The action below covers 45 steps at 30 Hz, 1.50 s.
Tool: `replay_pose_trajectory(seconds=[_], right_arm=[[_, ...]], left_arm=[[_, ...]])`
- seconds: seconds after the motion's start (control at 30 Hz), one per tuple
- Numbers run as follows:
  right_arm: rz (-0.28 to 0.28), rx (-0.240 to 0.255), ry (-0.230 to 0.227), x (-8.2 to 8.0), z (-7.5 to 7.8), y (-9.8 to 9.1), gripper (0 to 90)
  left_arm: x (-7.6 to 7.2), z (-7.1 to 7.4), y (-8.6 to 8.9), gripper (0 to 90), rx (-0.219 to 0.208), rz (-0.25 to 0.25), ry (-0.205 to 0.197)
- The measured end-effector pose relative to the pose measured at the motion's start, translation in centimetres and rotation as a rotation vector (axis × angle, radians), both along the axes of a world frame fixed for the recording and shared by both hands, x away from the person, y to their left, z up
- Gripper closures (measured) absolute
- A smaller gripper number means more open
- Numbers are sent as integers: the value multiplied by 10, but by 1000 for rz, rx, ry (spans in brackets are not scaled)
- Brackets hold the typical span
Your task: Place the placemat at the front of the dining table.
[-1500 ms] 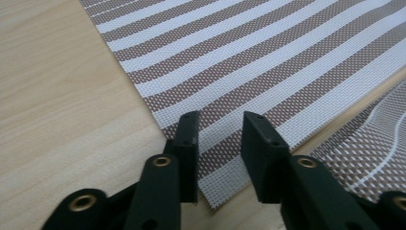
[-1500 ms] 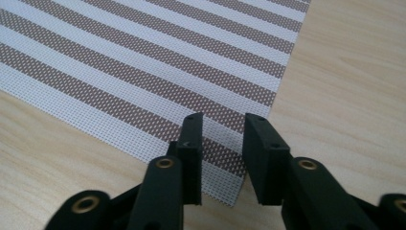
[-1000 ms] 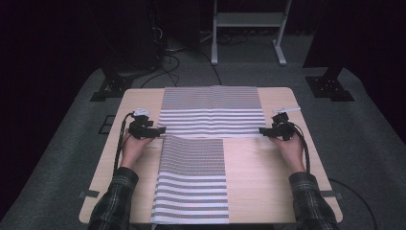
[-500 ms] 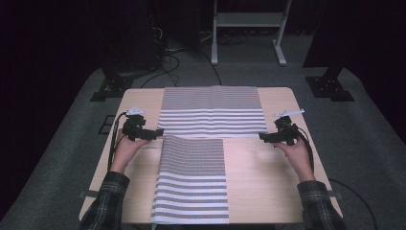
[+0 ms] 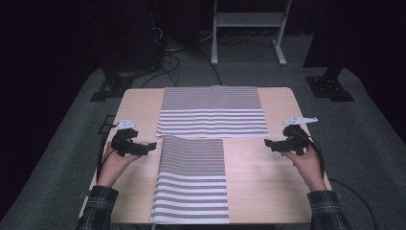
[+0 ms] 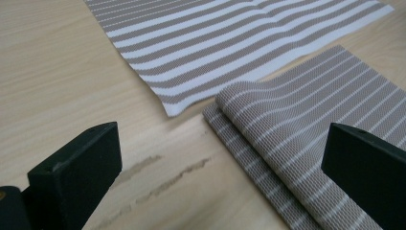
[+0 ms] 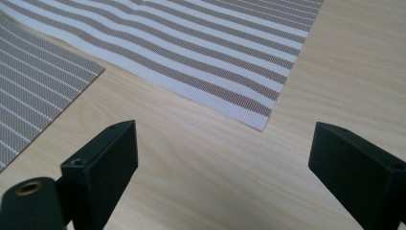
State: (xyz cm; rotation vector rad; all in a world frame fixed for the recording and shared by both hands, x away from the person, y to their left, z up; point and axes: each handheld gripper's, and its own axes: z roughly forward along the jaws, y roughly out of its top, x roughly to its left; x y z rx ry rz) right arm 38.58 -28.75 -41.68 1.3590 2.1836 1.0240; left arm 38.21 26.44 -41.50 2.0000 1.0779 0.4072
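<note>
Two brown-and-white striped cloths lie on the wooden table [image 5: 277, 167]. The far cloth [image 5: 210, 112] is spread flat across the back. The near cloth [image 5: 191, 177] is folded and reaches the front edge. My left gripper [image 5: 152, 145] is open just left of the near cloth's far left corner, and its view shows the fold [image 6: 297, 143] and the far cloth's corner [image 6: 172, 108] ahead of my left gripper [image 6: 220, 177]. My right gripper [image 5: 269, 143] is open over bare wood, with the far cloth's near right corner [image 7: 261, 125] just beyond my right gripper [image 7: 225, 167].
Bare wood lies on both sides of the near cloth. Dark floor surrounds the table, with a metal stand [image 5: 244, 28] and cables [image 5: 167, 52] behind it. Black bases [image 5: 330, 88] stand on the carpet at the far corners.
Both grippers have drawn back toward the person, away from the far cloth's near corners. The cloths lie as before.
</note>
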Motion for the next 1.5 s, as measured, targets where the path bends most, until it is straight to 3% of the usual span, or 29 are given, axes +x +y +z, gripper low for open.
replay_pose_trajectory(seconds=[0.33, 0.67, 1.07, 1.37, 1.5], right_arm=[[26, 6, -59, -38, 1, -7, 88], [33, -5, -48, -74, -15, -21, 88], [70, -13, -43, -113, -40, -35, 88], [80, -25, 0, -127, -60, -45, 88], [78, -23, 14, -130, -64, -48, 88]], left_arm=[[-41, -3, 12, 0, 17, -7, -12], [-78, -23, 21, 0, 76, -18, -1], [-99, -44, 25, 0, 109, -24, 29], [-107, -62, 28, 0, 165, -44, 77], [-110, -65, 29, 0, 165, -42, 65]])
